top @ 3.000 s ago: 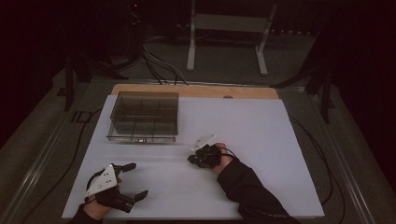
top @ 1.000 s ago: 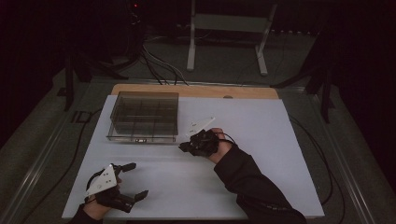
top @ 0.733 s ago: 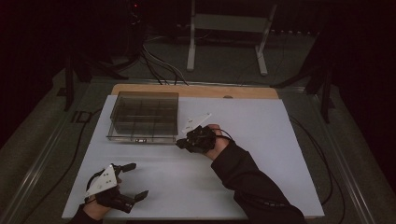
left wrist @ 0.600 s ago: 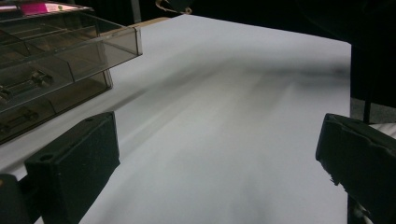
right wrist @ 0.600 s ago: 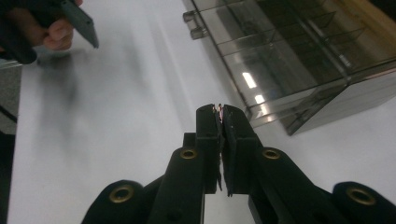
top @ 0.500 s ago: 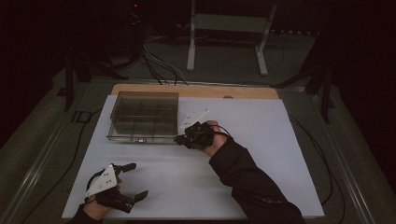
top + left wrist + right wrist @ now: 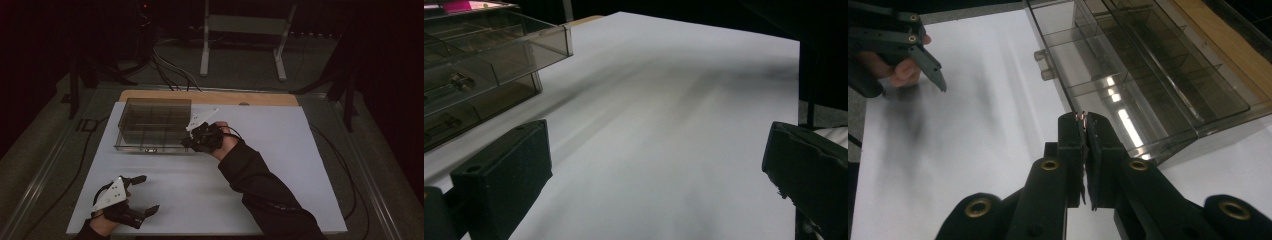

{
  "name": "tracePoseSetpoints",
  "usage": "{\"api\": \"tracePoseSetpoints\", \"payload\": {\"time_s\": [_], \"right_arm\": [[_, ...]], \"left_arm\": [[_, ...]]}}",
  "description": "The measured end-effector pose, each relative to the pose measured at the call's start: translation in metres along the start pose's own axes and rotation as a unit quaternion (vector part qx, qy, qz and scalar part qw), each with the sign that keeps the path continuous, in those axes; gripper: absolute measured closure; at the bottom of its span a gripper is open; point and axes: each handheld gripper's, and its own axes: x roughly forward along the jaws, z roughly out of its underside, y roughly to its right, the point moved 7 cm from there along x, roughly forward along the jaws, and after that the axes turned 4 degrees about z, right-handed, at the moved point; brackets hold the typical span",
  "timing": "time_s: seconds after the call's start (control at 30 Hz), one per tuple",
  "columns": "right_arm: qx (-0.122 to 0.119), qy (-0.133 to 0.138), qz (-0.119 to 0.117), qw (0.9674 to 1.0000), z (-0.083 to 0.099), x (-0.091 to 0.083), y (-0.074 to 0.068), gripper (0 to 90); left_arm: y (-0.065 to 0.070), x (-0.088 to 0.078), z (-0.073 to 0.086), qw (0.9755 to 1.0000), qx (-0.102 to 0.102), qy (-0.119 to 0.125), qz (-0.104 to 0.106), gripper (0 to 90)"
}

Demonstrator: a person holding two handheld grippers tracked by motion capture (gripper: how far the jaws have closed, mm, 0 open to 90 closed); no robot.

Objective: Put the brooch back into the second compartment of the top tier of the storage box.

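Two grippers are at work. From the high view, your right gripper (image 7: 187, 143) sits at the clear plastic box's (image 7: 152, 125) near right corner; lift it over the wall before releasing. In the left gripper view, your left gripper (image 7: 649, 180) rests spread wide over the smooth white table (image 7: 664, 100), beside the box. In the right gripper view, your pressed-together jaws pinch a thin coppery metal piece (image 7: 1081, 116) just short of the box's divided compartments.
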Motion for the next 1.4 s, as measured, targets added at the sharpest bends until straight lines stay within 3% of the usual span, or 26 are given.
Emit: {"api": "tracePoseSetpoints", "payload": {"time_s": [0.6,1.1,1.4], "right_arm": [[-0.012,-0.001,-0.008,0.9999,-0.024,0.016,-0.001,86.2],[-0.004,0.0,-0.012,0.9999,-0.047,0.032,0.003,86.2],[0.004,-0.003,-0.013,0.9999,-0.052,0.043,0.003,86.1]], "left_arm": [[0.0,-0.001,-0.001,1.0,0.002,0.004,0.0,0.6],[0.001,-0.001,-0.002,1.0,0.002,0.004,0.0,0.6],[0.001,-0.001,-0.002,1.0,0.002,0.007,0.0,0.6]]}}
